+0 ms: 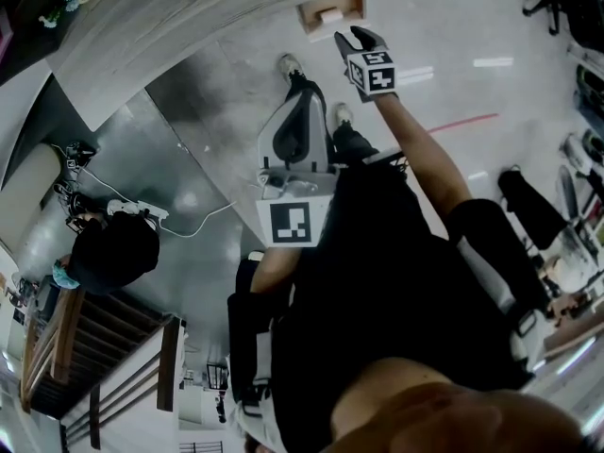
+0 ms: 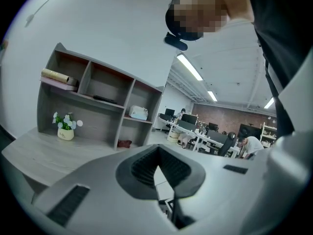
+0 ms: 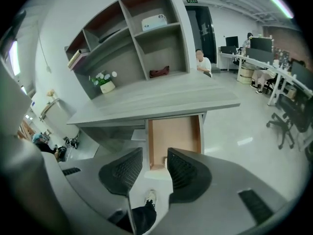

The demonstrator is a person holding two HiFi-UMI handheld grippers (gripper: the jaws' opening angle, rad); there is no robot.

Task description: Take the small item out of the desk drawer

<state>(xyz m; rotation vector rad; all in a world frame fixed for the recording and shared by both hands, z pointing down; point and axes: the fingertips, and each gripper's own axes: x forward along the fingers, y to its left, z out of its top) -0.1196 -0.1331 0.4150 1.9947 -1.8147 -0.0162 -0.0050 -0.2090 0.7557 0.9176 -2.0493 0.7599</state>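
The desk drawer [image 3: 174,135] stands pulled out under the grey desk top [image 3: 161,99], showing a bare brown bottom. A small pale item [image 3: 165,162] lies at its near end, partly hidden behind my right jaw. My right gripper [image 3: 154,153] hovers above and in front of the drawer, open, with nothing between its jaws. In the head view the right gripper [image 1: 359,43] reaches toward the drawer [image 1: 332,12], where a white item [image 1: 330,14] shows. My left gripper [image 1: 300,111] is held close to the body, jaws shut and empty [image 2: 157,164].
A shelf unit [image 3: 132,38] with a flower pot [image 3: 105,82] stands on the desk. A person [image 1: 109,248] sits at the left by cables on the floor. Office chairs [image 3: 288,116] and more desks are at the right. My shoes [image 1: 288,64] stand before the drawer.
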